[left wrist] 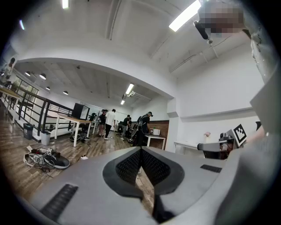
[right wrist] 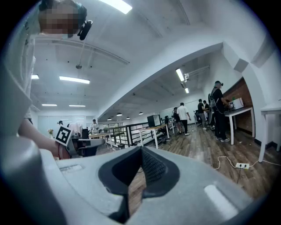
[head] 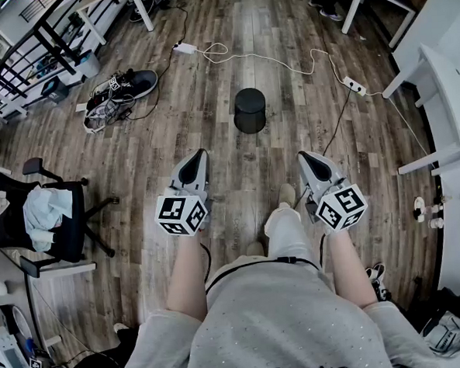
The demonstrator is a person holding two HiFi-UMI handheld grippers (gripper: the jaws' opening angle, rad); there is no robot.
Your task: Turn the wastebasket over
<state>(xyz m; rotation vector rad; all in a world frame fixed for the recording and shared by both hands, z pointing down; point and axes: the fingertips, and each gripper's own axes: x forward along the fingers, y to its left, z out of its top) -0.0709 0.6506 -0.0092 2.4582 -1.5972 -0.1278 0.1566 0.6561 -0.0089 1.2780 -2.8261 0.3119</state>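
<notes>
In the head view a black round wastebasket (head: 249, 110) stands on the wooden floor ahead of me, and its top face looks dark and flat. Both grippers are held level at waist height, well short of the basket. My left gripper (head: 200, 155) sits below and left of it, my right gripper (head: 303, 157) below and right. Each has its jaws closed tip to tip with nothing between them, as the left gripper view (left wrist: 141, 149) and the right gripper view (right wrist: 141, 149) both show. The basket is hidden in both gripper views.
A black shoe in a tangle of cables (head: 119, 93) lies at the left. A white cord runs across the floor to a power strip (head: 354, 85). An office chair (head: 53, 217) stands at my left and white desks (head: 443, 112) at my right. Several people stand far off (left wrist: 105, 123).
</notes>
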